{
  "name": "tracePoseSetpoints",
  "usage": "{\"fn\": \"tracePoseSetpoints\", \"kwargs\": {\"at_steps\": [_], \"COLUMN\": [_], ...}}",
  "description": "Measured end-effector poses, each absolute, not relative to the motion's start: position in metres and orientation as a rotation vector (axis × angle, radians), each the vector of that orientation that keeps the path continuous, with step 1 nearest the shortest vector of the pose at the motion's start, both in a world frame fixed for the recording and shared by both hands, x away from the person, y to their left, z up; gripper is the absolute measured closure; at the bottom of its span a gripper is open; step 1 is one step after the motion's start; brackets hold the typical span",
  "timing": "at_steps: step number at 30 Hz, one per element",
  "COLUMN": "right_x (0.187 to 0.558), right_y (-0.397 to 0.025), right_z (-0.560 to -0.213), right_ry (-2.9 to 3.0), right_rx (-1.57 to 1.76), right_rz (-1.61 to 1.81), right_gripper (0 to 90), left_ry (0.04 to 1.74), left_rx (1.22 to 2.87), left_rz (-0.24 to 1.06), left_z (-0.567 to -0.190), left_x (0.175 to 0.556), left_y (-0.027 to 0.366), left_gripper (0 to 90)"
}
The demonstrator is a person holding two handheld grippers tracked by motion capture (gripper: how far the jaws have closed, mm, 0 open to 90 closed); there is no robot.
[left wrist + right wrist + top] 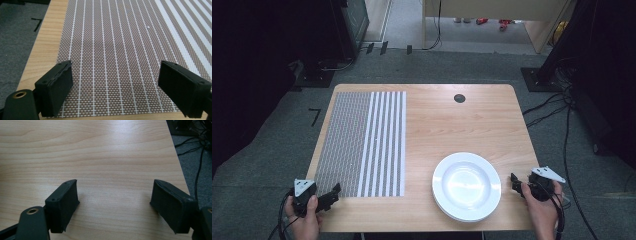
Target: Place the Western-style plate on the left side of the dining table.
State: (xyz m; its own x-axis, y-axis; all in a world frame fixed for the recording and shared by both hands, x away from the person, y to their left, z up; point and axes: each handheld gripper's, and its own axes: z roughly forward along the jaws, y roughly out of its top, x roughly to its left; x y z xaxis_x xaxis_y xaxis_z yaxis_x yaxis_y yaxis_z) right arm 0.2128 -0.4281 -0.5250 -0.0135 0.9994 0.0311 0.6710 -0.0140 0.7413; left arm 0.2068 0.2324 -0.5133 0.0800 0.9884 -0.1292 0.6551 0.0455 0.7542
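Observation:
A woven placemat (362,142) with grey mesh and white stripes lies on the left half of the wooden table (447,120). A stack of white plates (467,186) sits at the front right. My left gripper (332,194) hovers at the mat's near left corner, open, with nothing between its jaws; in the left gripper view the placemat (120,50) spreads out ahead of the left gripper (116,85). My right gripper (515,183) is just right of the plates, near the table's right edge, open and empty. The right gripper (115,200) stands over bare table (100,152).
A dark round cable hole (459,98) is set near the table's far edge. Grey carpet surrounds the table, with cables (562,115) on the floor at the right and dark equipment stands at the back corners.

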Motion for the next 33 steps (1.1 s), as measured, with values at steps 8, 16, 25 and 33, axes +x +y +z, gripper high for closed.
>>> {"fn": "tracePoseSetpoints", "kwargs": {"at_steps": [8,16,25,33], "right_x": [0.213,0.214,0.214,0.214], "right_y": [-0.428,-0.429,-0.429,-0.429], "right_z": [-0.525,-0.525,-0.526,-0.525], "right_ry": [1.739,1.764,1.764,1.764], "right_rx": [1.735,1.724,1.724,1.724], "right_rz": [0.803,0.807,0.807,0.807], "right_gripper": [21.0,17.1,17.1,17.0], "left_ry": [1.628,1.553,1.505,1.484], "left_rx": [1.665,1.684,1.707,1.712], "left_rz": [0.6,0.573,0.542,0.499], "left_z": [-0.501,-0.482,-0.476,-0.477], "left_x": [0.212,0.226,0.24,0.247], "left_y": [0.223,0.195,0.167,0.145], "left_gripper": [12.5,12.5,12.5,12.5]}}
